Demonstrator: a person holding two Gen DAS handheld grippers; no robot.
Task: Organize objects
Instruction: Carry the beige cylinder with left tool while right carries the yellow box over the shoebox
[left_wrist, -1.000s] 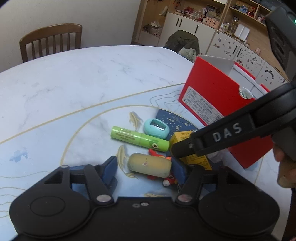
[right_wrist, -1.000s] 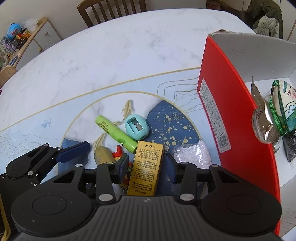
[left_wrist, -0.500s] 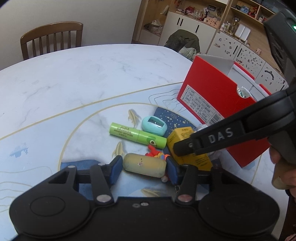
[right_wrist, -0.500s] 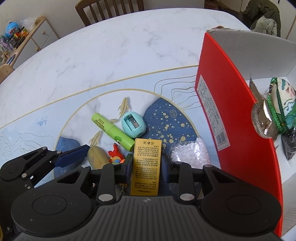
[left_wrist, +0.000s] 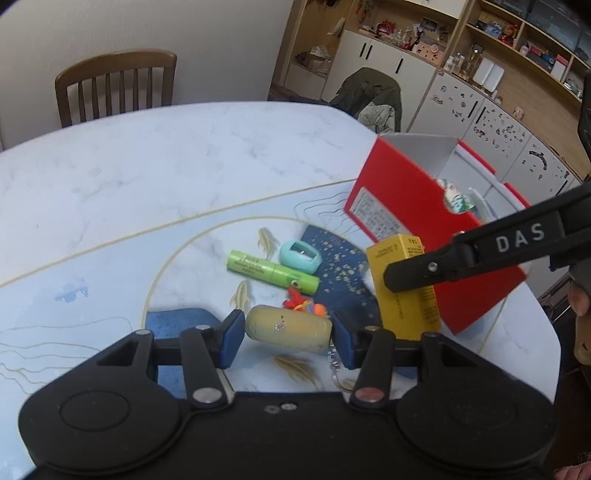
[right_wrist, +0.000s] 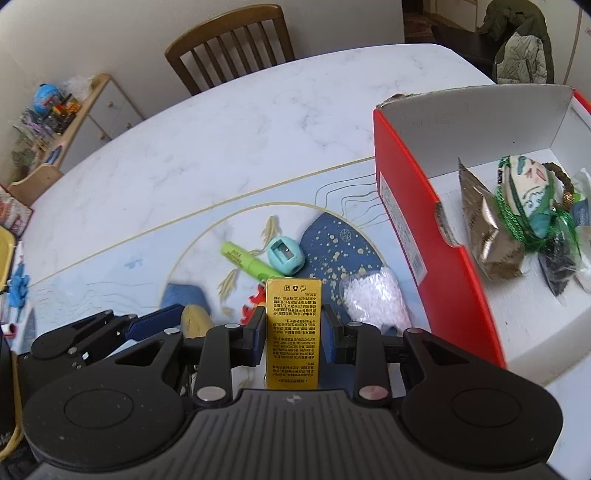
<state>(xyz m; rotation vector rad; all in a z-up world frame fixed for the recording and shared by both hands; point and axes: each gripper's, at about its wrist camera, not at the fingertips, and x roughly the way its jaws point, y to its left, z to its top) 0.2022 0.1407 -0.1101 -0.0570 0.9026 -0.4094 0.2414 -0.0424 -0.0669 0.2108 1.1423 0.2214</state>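
Observation:
My left gripper (left_wrist: 288, 343) is shut on a beige oval keychain toy (left_wrist: 288, 328), one blue pad at each end. A red-orange figure (left_wrist: 303, 304) pokes out behind it and a key ring hangs below. My right gripper (right_wrist: 293, 339) is shut on a yellow box (right_wrist: 293, 332) with printed text and holds it above the table; in the left wrist view the yellow box (left_wrist: 402, 288) hangs in front of the red box. A green marker (left_wrist: 271, 272) and a teal sharpener (left_wrist: 299, 256) lie on the table just beyond.
An open red box (right_wrist: 413, 206) stands to the right and holds a brown foil packet (right_wrist: 491, 236) and a green-strung pouch (right_wrist: 524, 195). A bag of white beads (right_wrist: 373, 299) lies beside its wall. A wooden chair (left_wrist: 118, 85) stands at the table's far edge.
My right gripper closed on the yellow box and lifted it off the table. My left gripper closed on the beige toy. Both cameras have risen.

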